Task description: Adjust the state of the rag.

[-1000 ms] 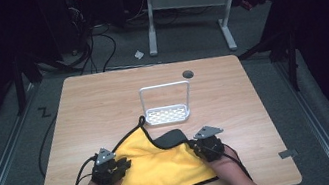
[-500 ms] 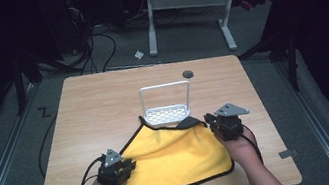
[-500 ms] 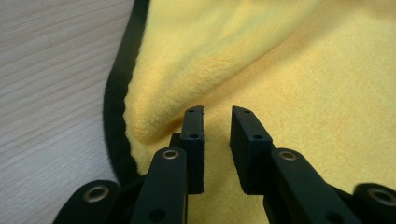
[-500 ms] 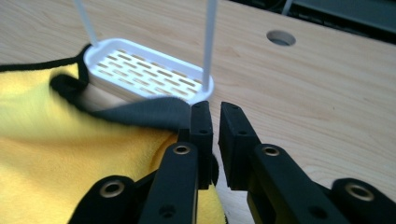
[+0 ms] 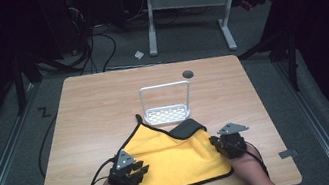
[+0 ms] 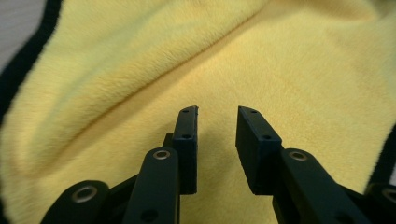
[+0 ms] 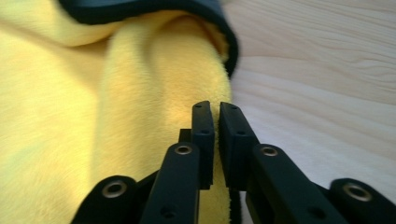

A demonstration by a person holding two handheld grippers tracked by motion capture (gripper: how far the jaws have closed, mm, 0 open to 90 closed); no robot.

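Two grippers on fuzzy yellow cloth (image 5: 173, 159): left gripper (image 6: 215, 135) spread, right gripper (image 7: 216, 126) pinching its edge.

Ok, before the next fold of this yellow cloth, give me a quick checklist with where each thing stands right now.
1. Left gripper open over the yellow cloth: ok, clear gap between the jaws.
2. Right gripper pinching the cloth edge: ok, jaws nearly shut on the black-trimmed edge.
3. Cloth lying flat: not ok, a corner is folded over showing the dark side.
4. Cloth clear of the white rack: not ok, its far corner reaches the rack's base.
5. Cloth fully on the table: ok.
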